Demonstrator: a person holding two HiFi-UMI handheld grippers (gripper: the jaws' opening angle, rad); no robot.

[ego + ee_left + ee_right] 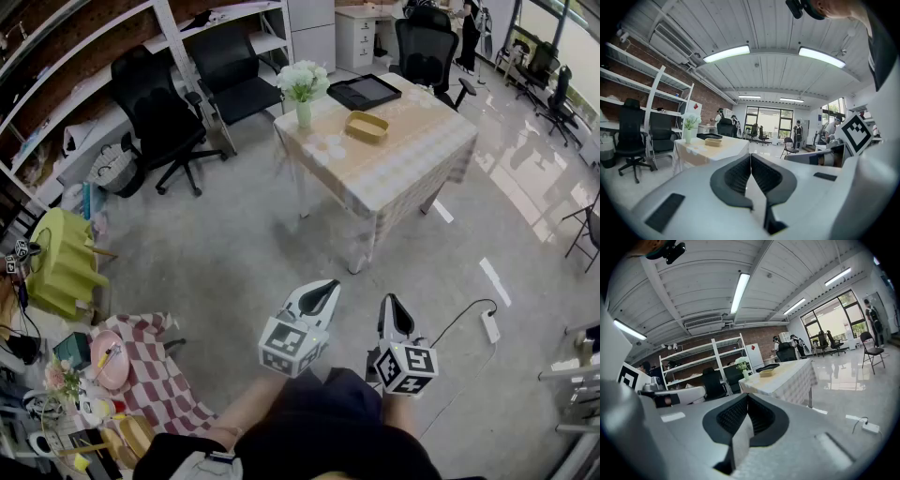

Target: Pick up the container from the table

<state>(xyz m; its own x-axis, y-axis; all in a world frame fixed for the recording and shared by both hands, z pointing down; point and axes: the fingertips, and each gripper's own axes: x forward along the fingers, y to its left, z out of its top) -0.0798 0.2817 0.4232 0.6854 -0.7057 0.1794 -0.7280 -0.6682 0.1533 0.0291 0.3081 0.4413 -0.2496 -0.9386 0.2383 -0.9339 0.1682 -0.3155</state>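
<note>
At lower centre, the left gripper point(323, 291) and right gripper point(391, 309), bearing black square markers point(285, 346), were held closed and empty, with the yellow container point(367, 126) seen upper centre.

— Entry one: container point(367, 126), toward the far corner of the table point(412, 164). Contents?
— Too small to tell, in every view.
— Entry two: checked cloth point(159, 375), lower left.
— Cut off by the bottom edge; the clutter point(105, 364) on it is too small to name.
— Entry three: hands behind the left gripper point(321, 294) and right gripper point(391, 311)?
— Hidden by the marker cubes.
</note>
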